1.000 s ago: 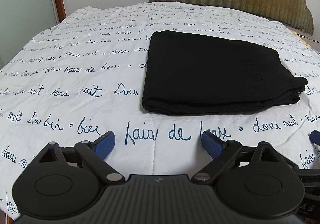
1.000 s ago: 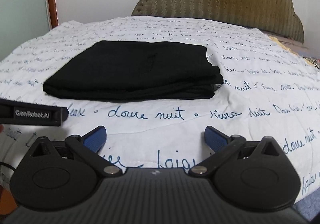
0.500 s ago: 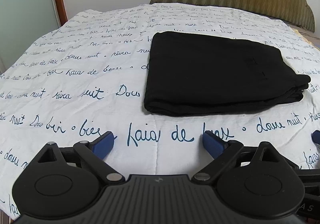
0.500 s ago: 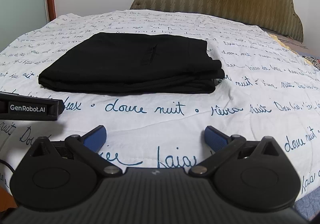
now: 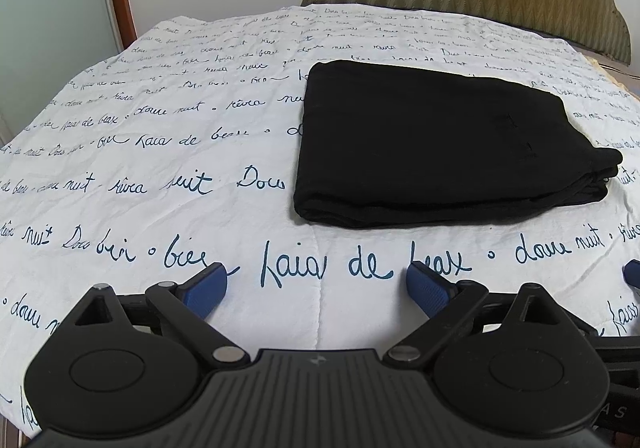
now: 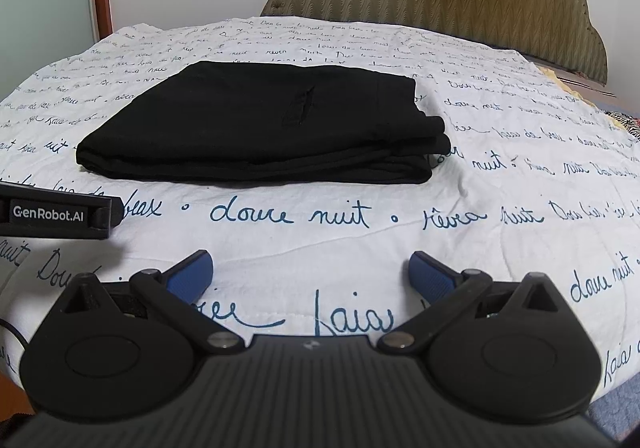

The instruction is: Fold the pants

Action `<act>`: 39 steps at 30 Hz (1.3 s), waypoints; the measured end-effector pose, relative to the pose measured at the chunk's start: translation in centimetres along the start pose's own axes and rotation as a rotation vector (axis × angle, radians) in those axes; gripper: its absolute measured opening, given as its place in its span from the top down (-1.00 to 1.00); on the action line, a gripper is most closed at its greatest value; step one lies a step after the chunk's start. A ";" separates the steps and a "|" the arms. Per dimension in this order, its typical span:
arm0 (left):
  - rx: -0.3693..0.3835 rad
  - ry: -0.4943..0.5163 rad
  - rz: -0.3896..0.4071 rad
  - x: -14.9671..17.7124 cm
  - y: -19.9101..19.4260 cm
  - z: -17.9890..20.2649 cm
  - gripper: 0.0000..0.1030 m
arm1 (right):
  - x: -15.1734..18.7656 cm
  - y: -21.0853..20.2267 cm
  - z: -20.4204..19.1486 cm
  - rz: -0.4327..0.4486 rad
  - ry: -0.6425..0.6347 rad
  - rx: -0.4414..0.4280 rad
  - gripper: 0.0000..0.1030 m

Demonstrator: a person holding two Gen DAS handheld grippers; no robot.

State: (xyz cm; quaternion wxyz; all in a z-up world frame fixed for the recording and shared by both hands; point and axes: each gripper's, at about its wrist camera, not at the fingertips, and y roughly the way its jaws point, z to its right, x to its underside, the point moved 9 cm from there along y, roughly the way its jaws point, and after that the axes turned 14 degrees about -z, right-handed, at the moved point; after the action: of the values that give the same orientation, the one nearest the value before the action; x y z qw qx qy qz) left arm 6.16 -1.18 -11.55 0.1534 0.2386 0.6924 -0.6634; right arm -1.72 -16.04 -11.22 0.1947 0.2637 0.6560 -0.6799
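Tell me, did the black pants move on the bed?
No. The pants lie on the same written words of the bedspread; only the camera shifted.

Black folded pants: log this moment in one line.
black folded pants flat on script-print white bedspread | left gripper open, empty | right gripper open, empty

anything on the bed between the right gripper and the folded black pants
Nothing visible does. Only bare printed bedspread lies between the open right gripper and the near edge of the black pants. The left gripper pokes in from the left, off to the side of that path.
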 end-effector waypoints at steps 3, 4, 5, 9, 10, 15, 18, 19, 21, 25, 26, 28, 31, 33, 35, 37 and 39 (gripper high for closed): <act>-0.006 0.002 0.000 0.1 0.0 -0.1 -0.88 | 0.0 0.0 0.0 -0.001 -0.001 -0.001 -1.00; -0.008 0.002 0.000 0.1 -0.1 -0.1 -0.89 | 0.0 -0.1 0.0 -0.001 -0.003 -0.001 -1.00; -0.009 0.001 0.000 0.1 -0.1 -0.1 -0.89 | 0.0 -0.1 0.0 0.000 -0.004 -0.003 -1.00; -0.014 0.002 0.000 0.1 -0.1 -0.2 -0.89 | -0.2 -0.5 0.3 0.008 0.003 -0.007 -1.00; -0.015 0.002 0.000 0.1 -0.1 -0.2 -0.89 | -0.3 -0.6 0.4 0.011 0.006 -0.006 -1.00; -0.019 0.004 -0.001 0.2 -0.1 -0.3 -0.89 | -0.5 -0.8 0.9 0.013 0.024 -0.004 -1.00; -0.021 0.005 -0.001 0.2 -0.1 -0.3 -0.89 | -0.6 -0.9 1.1 0.017 0.029 -0.004 -1.00; -0.020 0.005 -0.001 0.2 -0.1 -0.3 -0.89 | -0.6 -0.9 1.1 0.019 0.030 -0.002 -1.00; -0.021 0.004 -0.001 0.2 -0.1 -0.3 -0.89 | -0.7 -1.0 1.2 0.019 0.033 -0.003 -1.00; -0.022 0.005 0.000 0.2 -0.1 -0.3 -0.89 | -0.6 -1.0 1.2 0.018 0.033 -0.004 -1.00; -0.023 0.005 0.000 0.2 -0.2 -0.3 -0.89 | -0.6 -1.0 1.1 0.019 0.033 -0.004 -1.00; -0.024 0.005 0.000 0.2 -0.2 -0.3 -0.89 | -0.7 -1.0 1.1 0.019 0.031 -0.005 -1.00; -0.024 0.005 0.000 0.2 -0.2 -0.3 -0.89 | -0.7 -1.0 1.0 0.020 0.032 -0.005 -1.00; -0.024 0.007 0.000 0.2 -0.1 -0.3 -0.89 | -0.7 -1.1 1.1 0.022 0.034 -0.007 -1.00; -0.027 0.008 0.001 0.2 -0.2 -0.3 -0.89 | -0.7 -1.1 1.1 0.024 0.036 -0.007 -1.00; -0.029 0.011 0.002 0.2 -0.2 -0.3 -0.89 | -0.7 -1.2 1.1 0.025 0.037 -0.008 -1.00; -0.030 0.012 0.003 0.2 -0.2 -0.3 -0.89 | -0.8 -1.2 1.1 0.025 0.037 -0.010 -1.00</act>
State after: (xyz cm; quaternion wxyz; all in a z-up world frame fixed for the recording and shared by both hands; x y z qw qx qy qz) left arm 5.89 -0.85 -11.48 0.1536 0.2412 0.7028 -0.6514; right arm -1.95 -17.17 -9.80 0.1922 0.2833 0.6594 -0.6693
